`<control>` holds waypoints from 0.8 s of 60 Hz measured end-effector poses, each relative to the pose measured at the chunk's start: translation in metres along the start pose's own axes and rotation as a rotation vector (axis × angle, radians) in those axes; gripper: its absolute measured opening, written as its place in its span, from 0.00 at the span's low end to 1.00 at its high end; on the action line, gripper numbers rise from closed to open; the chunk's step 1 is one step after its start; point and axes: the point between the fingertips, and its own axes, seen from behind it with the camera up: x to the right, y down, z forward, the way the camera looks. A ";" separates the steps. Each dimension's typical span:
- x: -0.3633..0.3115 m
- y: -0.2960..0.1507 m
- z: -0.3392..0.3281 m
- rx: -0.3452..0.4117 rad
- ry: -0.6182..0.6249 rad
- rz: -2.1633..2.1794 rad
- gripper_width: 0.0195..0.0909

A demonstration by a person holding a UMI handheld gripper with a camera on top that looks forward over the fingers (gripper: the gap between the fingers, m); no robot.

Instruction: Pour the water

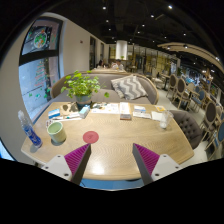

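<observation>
Tongs wide and empty above the worktop, the water things well off to my left.

My tongs (110, 158) hang with the pink pads spread wide and nothing between them, over the near edge of the pale wooden worktop (115, 138). The clear plastic bottle with the blue label (30, 132) stands far left of my left finger, and the pale green cup (56, 130) sits just beside it, a little nearer me. A small round red coaster (91, 136) lies just ahead, between the fingers' lines; a leafy green plant (81, 86) stands beyond. I judge I should swing left first, come at the bottle level and square, and close on its middle so it won't tip.
</observation>
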 end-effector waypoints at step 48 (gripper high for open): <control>-0.356 0.067 -0.009 0.010 -0.180 -0.044 0.94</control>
